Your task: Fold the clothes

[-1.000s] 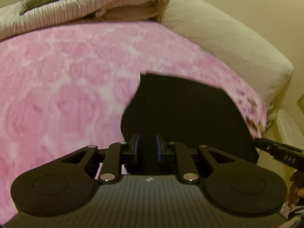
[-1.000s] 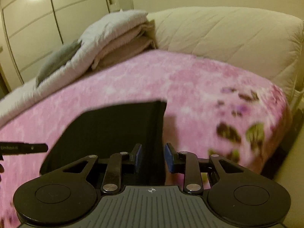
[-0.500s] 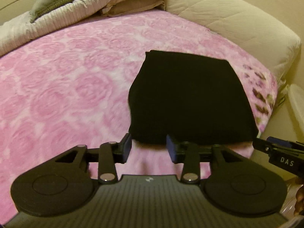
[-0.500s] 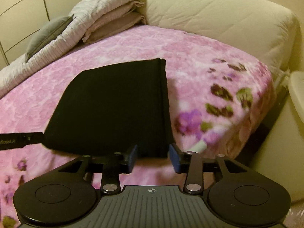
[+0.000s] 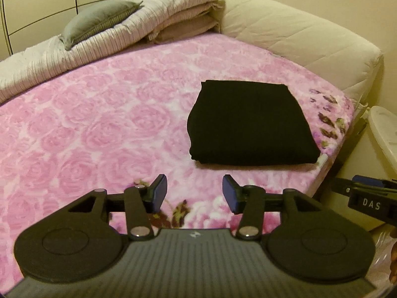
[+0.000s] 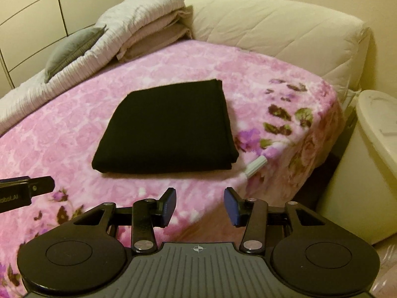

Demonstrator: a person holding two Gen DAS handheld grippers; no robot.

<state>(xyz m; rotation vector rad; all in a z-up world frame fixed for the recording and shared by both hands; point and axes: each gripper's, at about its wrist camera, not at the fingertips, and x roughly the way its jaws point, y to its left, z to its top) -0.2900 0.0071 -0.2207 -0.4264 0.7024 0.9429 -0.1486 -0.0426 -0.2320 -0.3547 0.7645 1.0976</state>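
A black garment [image 5: 250, 124] [image 6: 168, 129] lies folded into a neat rectangle on the pink rose-patterned blanket [image 5: 99, 124] [image 6: 62, 129], near the bed's corner. My left gripper [image 5: 194, 193] hangs open in front of the garment's near edge, apart from it, with nothing between its blue pads. My right gripper [image 6: 200, 207] is open too, held back over the blanket's front edge. Each gripper's tip shows at the side of the other's view.
Folded pale bedding [image 5: 161, 12] with a grey cushion [image 5: 99, 22] is stacked at the bed's far side, beside a cream quilted duvet [image 6: 273, 29]. A white lidded bin [image 6: 372, 154] stands on the floor right of the bed corner.
Both grippers let go of the black garment, opened wide and pulled back toward me. The garment now rests flat and folded on the blanket.
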